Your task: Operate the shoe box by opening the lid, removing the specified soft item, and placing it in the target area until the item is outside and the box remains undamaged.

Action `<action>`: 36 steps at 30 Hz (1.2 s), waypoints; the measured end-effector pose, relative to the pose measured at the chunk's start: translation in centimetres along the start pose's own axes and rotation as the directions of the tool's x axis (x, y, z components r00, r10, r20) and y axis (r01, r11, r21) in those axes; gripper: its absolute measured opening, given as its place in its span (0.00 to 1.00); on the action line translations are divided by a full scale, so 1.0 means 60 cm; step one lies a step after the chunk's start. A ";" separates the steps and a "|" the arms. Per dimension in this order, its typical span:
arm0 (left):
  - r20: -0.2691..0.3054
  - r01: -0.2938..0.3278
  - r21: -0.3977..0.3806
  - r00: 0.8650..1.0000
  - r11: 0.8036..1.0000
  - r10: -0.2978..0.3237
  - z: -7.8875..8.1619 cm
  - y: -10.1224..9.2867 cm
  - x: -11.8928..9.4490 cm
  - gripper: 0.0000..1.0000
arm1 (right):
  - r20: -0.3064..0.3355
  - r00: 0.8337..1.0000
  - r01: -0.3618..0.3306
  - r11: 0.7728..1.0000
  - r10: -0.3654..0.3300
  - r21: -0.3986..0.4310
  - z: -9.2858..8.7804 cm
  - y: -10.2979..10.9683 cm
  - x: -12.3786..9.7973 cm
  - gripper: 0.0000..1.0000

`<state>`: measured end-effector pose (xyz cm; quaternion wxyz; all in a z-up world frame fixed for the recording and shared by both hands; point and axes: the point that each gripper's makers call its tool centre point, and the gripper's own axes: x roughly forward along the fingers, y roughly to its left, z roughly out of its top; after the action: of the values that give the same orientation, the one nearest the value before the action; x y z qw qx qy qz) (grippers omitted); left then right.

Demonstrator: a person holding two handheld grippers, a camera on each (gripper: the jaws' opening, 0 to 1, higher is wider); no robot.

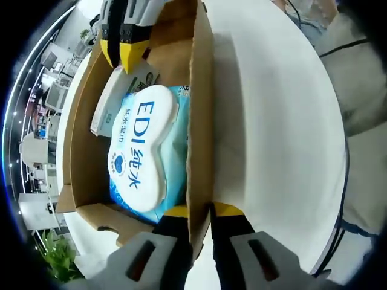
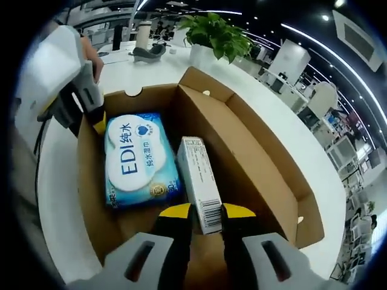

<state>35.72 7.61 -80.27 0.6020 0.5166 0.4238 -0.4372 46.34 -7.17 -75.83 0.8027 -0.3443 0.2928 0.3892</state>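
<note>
We see the open shoe box (image 2: pixel 254 151) on the white worktop (image 1: pixel 272 121). Our left gripper (image 1: pixel 199 212) clamps its side wall; our right gripper (image 2: pixel 205 211) grasps the slim white carton (image 2: pixel 199 181), lying beside the blue wet-wipes pack (image 2: pixel 138 158) inside.

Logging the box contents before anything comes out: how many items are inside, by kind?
Wet wipes pack: 1
Slim white carton: 1
Total inside the cardboard box: 2
</note>
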 end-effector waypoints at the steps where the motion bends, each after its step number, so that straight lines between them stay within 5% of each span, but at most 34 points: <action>1: 0.000 0.000 0.000 1.000 1.000 0.000 0.000 0.000 0.000 0.08 | 0.001 1.000 0.000 1.000 0.000 0.001 -0.003 0.000 -0.002 0.16; 13: 0.000 -0.002 0.001 1.000 1.000 0.002 0.000 0.000 0.000 0.08 | 0.000 1.000 0.024 0.998 -0.024 0.058 -0.036 0.002 -0.032 0.15; 25: -0.001 -0.003 0.001 1.000 1.000 0.003 0.000 0.001 0.001 0.08 | -0.037 0.999 -0.004 0.997 0.006 0.073 -0.033 0.003 -0.034 0.16; 36: -0.001 -0.003 0.000 1.000 1.000 0.003 0.000 0.000 0.000 0.08 | -0.051 0.998 -0.028 0.991 0.035 0.131 -0.035 0.006 -0.030 0.32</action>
<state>35.73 7.59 -80.26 0.6025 0.5174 0.4233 -0.4360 44.68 -9.42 -75.85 0.8091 -0.2970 0.3441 0.3726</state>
